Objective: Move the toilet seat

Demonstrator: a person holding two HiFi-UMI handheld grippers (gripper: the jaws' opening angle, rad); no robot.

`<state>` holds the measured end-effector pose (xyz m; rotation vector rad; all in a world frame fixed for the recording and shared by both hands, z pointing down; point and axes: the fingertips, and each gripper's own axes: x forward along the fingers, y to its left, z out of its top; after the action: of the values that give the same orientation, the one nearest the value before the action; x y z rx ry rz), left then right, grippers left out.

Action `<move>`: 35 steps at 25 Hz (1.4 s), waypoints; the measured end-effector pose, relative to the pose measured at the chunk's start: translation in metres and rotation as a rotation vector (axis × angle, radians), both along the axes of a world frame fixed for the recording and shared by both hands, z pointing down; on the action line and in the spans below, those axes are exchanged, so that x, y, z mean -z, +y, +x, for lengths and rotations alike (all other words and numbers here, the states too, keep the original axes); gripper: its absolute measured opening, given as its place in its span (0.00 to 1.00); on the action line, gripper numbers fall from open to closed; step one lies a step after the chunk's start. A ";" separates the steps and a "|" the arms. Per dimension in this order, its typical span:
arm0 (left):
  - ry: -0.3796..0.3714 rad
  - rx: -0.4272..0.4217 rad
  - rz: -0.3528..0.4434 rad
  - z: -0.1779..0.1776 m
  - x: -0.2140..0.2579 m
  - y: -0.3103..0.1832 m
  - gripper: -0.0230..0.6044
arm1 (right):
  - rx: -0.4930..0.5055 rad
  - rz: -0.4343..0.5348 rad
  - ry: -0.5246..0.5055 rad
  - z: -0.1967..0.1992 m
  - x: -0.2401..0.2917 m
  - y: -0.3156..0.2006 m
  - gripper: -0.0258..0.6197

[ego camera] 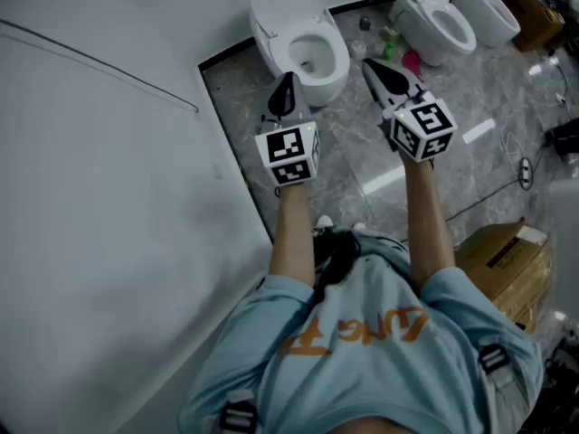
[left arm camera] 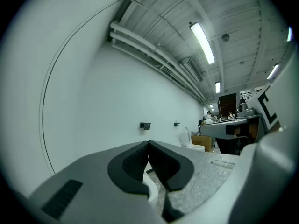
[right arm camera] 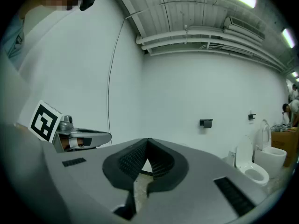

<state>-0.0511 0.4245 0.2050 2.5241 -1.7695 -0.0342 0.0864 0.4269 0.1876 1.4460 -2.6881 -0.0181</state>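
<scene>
Two clenched on nothing: left gripper (ego camera: 288, 80), right gripper (ego camera: 369, 67). Toilet seat (ego camera: 336, 51) down on its bowl at the floor's (ego camera: 362, 174) far edge against the wall (ego camera: 109, 197). Just beyond the left gripper's tips, long axis probably running away from them. Likely nearer the left.

Light-blue T-shirt (ego camera: 380, 382), orange lettering (ego camera: 362, 331)

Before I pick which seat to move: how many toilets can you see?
3. The nearest toilet stands straight ahead, a second toilet to its right, a third toilet beside that at the top edge. More may lie beyond the frame.
</scene>
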 end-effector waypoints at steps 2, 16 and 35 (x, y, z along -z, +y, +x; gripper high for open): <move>0.010 -0.008 0.006 -0.005 0.000 0.000 0.03 | -0.008 0.007 -0.030 -0.004 0.001 -0.001 0.04; 0.142 -0.110 -0.005 -0.034 -0.012 -0.022 0.03 | 0.051 0.030 -0.266 -0.016 0.020 -0.005 0.04; 0.155 -0.058 -0.015 -0.045 -0.026 -0.125 0.03 | 0.435 0.005 -0.530 -0.056 0.060 -0.091 0.04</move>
<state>-0.0956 0.2990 0.2314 2.4856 -1.6327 -0.2073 0.0303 0.3358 0.1276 0.9312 -3.3758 0.3794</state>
